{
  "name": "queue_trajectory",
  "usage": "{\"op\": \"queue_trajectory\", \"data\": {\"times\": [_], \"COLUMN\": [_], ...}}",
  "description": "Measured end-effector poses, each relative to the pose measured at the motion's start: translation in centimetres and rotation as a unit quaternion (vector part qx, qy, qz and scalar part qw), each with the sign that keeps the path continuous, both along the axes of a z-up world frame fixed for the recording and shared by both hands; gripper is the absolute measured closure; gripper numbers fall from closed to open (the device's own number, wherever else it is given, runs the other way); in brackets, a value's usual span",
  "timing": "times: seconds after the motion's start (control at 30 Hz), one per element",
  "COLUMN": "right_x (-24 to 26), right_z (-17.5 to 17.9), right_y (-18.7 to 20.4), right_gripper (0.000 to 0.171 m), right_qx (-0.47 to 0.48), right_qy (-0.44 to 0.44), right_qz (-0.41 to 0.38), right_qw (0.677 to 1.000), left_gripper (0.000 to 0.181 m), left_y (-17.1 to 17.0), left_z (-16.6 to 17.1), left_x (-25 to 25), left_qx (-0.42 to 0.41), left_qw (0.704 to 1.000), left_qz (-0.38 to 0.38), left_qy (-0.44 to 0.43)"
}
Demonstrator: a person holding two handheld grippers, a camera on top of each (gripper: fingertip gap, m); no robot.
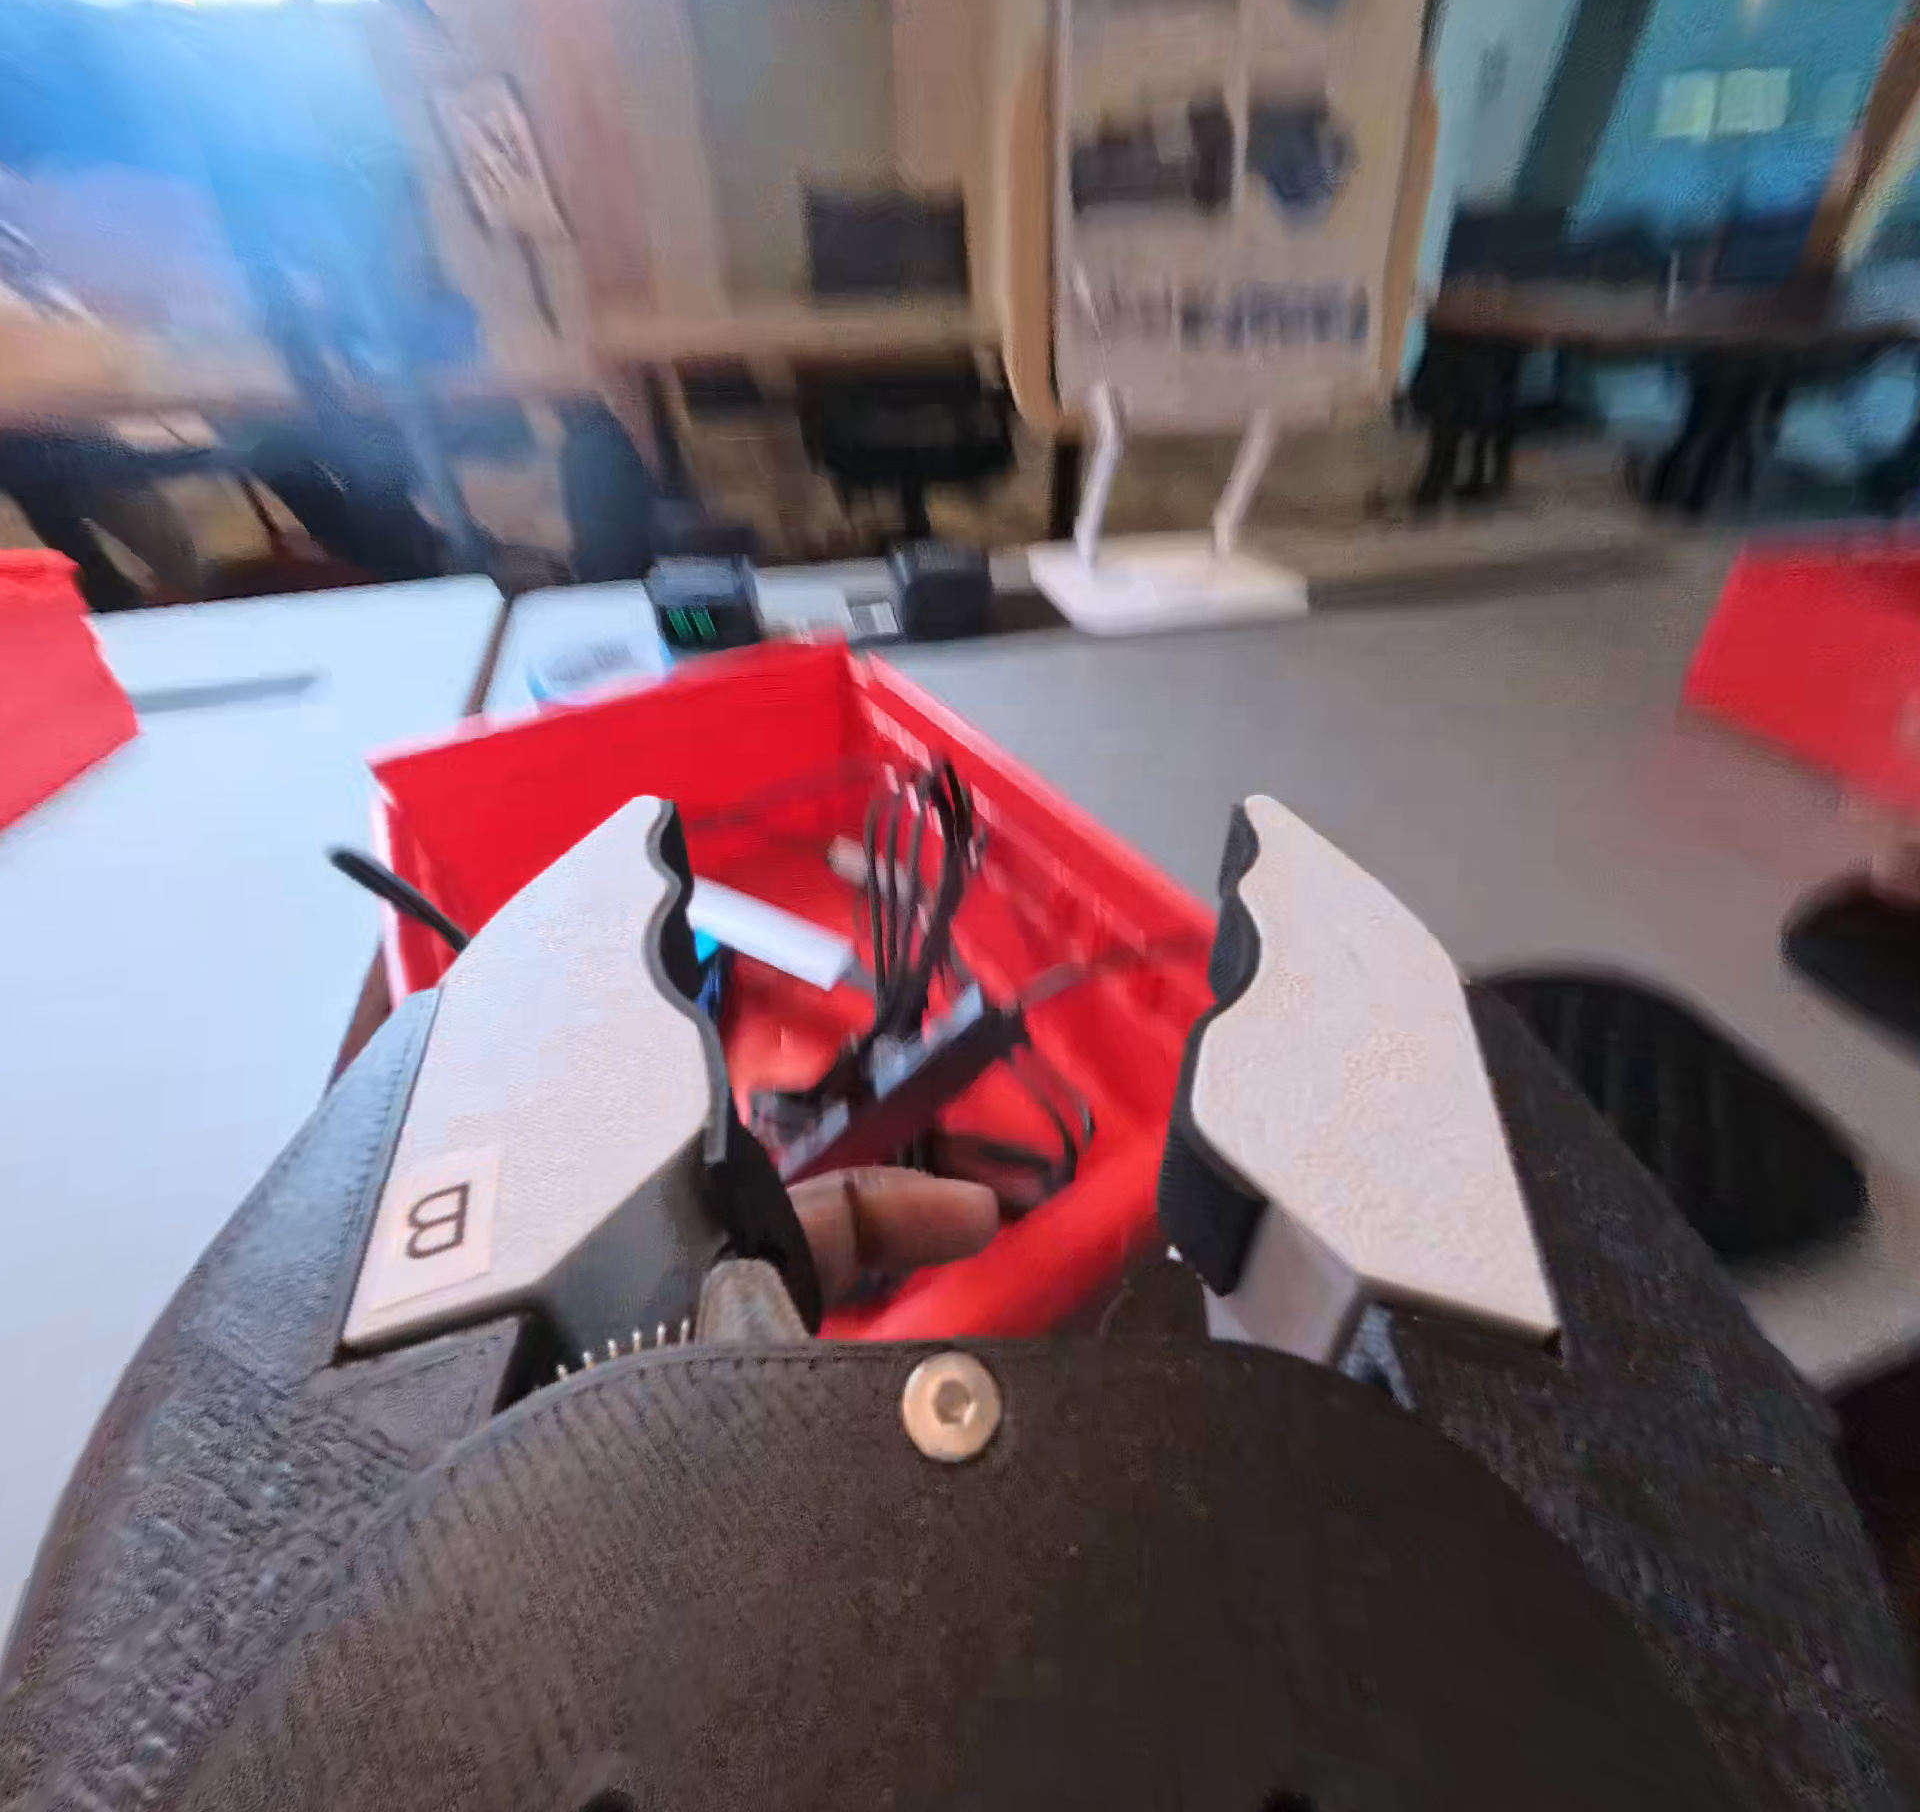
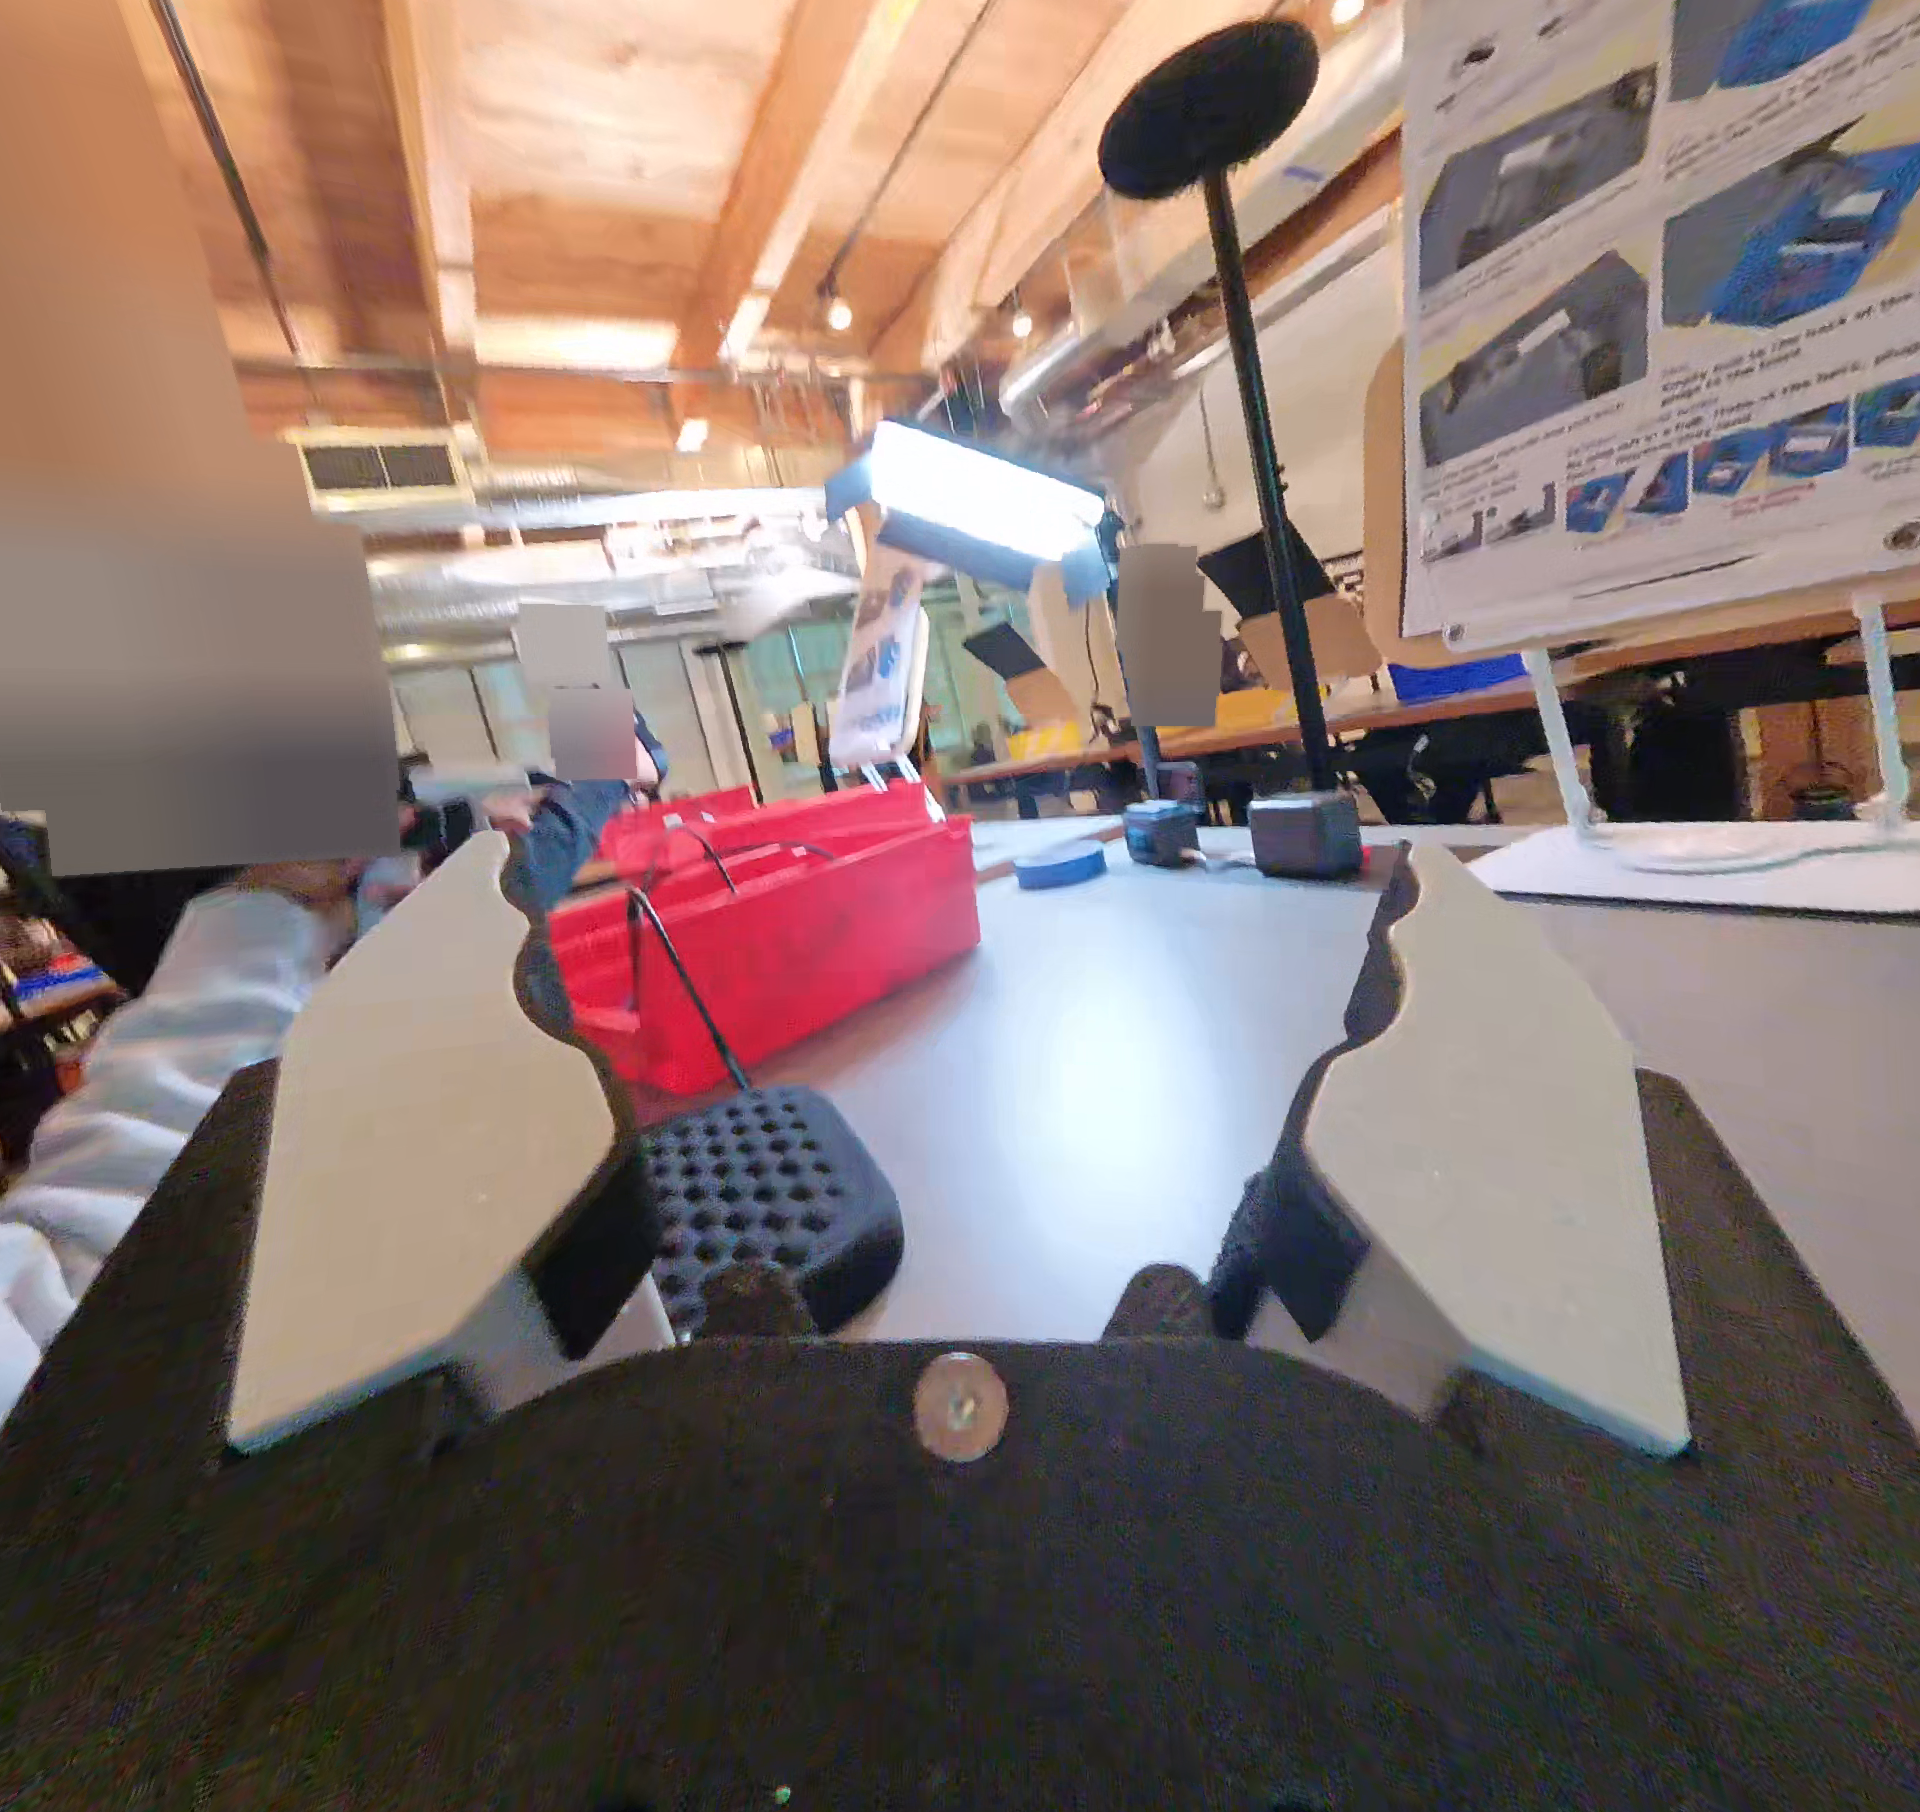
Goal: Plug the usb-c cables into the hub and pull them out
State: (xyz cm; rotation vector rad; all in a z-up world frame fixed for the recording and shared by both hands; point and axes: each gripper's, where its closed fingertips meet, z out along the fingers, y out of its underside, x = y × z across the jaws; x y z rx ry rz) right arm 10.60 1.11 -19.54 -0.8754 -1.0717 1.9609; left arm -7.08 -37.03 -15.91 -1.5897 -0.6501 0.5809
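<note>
In the left wrist view a red bin [image 1: 623, 775] stands on the table right in front of me. In it lie a dark bar-shaped hub [image 1: 904, 1066], a bundle of black cables [image 1: 914, 879] rising from it, and a white stick-shaped piece [image 1: 774, 931]. My left gripper [image 1: 956, 817] is open and empty, held over the bin's near end with the hub between its jaws in the picture. Fingers of a hand [image 1: 894, 1222] show low between the jaws. The view is blurred. My right gripper [image 2: 961, 853] is open and empty above the grey table [image 2: 1091, 1035], with the red bin [image 2: 769, 941] to its left.
A black perforated pad [image 2: 758, 1201] with a thin cable lies beside the bin; it also shows in the left wrist view [image 1: 1662, 1108]. More red bins [image 1: 1818, 661] [image 1: 52, 671] stand at both sides. Small black boxes [image 2: 1304, 832], a blue tape roll [image 2: 1060, 869] and a poster stand [image 2: 1662, 256] are at the back. The right gripper is farther from the white stick-shaped piece [image 1: 774, 931], some 50 cm, than the left, some 20 cm.
</note>
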Motion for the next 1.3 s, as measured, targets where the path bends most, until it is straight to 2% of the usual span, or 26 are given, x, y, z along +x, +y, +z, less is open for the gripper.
{"op": "queue_trajectory", "data": {"times": [0.03, 0.1, 0.17, 0.27, 0.37, 0.5, 0.53, 0.6, 0.63, 0.77, 0.97, 1.07, 1.3], "right_x": [0.4, 0.8, 1.0, 0.9, 0.9, 0.9, 0.9, 1.0, 1.1, 1.1, 1.0, 1.0, 0.8], "right_z": [0.7, 1.0, 1.0, 0.8, 0.6, 0.5, 0.5, 0.6, 0.6, 0.6, 0.8, 0.8, 0.8], "right_y": [0.5, 1.7, 2.4, 2.6, 2.7, 3.0, 3.2, 3.5, 3.6, 3.7, 3.9, 4.0, 4.0], "right_gripper": [0.029, 0.035, 0.038, 0.041, 0.044, 0.049, 0.050, 0.052, 0.052, 0.056, 0.059, 0.061, 0.062], "right_qx": [-0.023, -0.062, -0.094, -0.105, -0.102, -0.122, -0.126, -0.132, -0.135, -0.137, -0.139, -0.140, -0.141], "right_qy": [0.017, 0.030, 0.037, 0.035, 0.036, 0.031, 0.033, 0.035, 0.033, 0.030, 0.025, 0.023, 0.020], "right_qz": [0.000, -0.007, -0.001, -0.002, -0.005, 0.004, 0.003, 0.002, 0.002, 0.004, 0.004, 0.003, 0.004], "right_qw": [1.000, 0.998, 0.995, 0.994, 0.994, 0.992, 0.991, 0.991, 0.990, 0.990, 0.990, 0.990, 0.990], "left_gripper": [0.087, 0.092, 0.100, 0.105, 0.108, 0.117, 0.123, 0.146, 0.148, 0.155, 0.157, 0.157, 0.158], "left_y": [0.0, -1.0, -0.8, -0.6, -0.5, -2.2, -2.2, -1.9, -2.0, -1.9, -0.4, 0.2, 2.2], "left_z": [-2.0, -5.7, -8.6, -9.8, -12.2, -14.3, -14.5, -14.6, -14.5, -12.0, -4.1, -1.4, 2.4], "left_x": [0.4, 0.5, 1.0, -0.7, -1.2, -3.1, -3.4, -3.6, -3.6, -4.0, -4.1, -4.4, -4.9], "left_qx": [-0.062, -0.218, -0.286, -0.288, -0.330, -0.377, -0.376, -0.367, -0.367, -0.347, -0.226, -0.193, -0.187], "left_qw": [0.998, 0.976, 0.957, 0.955, 0.939, 0.921, 0.922, 0.926, 0.926, 0.936, 0.965, 0.961, 0.930], "left_qz": [-0.008, 0.006, -0.023, -0.007, -0.021, 0.017, 0.017, 0.010, 0.011, 0.033, 0.074, 0.104, 0.169], "left_qy": [-0.012, 0.007, -0.032, -0.075, -0.094, -0.099, -0.092, -0.088, -0.094, -0.041, 0.113, 0.169, 0.268]}}
